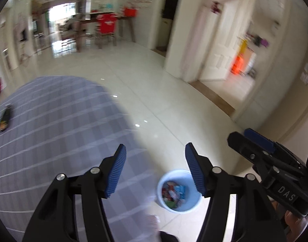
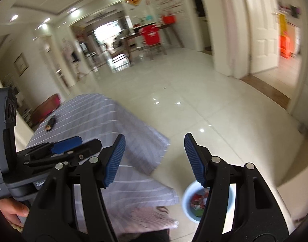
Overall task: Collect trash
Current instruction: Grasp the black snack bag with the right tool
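Beside the table (image 1: 53, 125), which is draped in a grey checked cloth, a pale tiled floor (image 1: 154, 100) runs to the far rooms. On that floor, close to the cloth's hanging edge, stands a light blue bin (image 1: 179, 191). It is upright and holds a heap of mixed wrappers in red, blue and green; single items cannot be told apart through the blur.

One piece of trash appears outstanding: a dark wrapper (image 1: 5, 119) lying flat on the cloth, well apart from the bin.

Left gripper (image 1: 155, 169): jaws released and spread, nothing between the pads. Right gripper (image 2: 154, 159): likewise spread and empty.

Judgement: the step in hand is the reach back to the wrapper. It lies thin and flat, so a low approach with one pad sliding under its edge is advisable, avoiding a pinch of the cloth.
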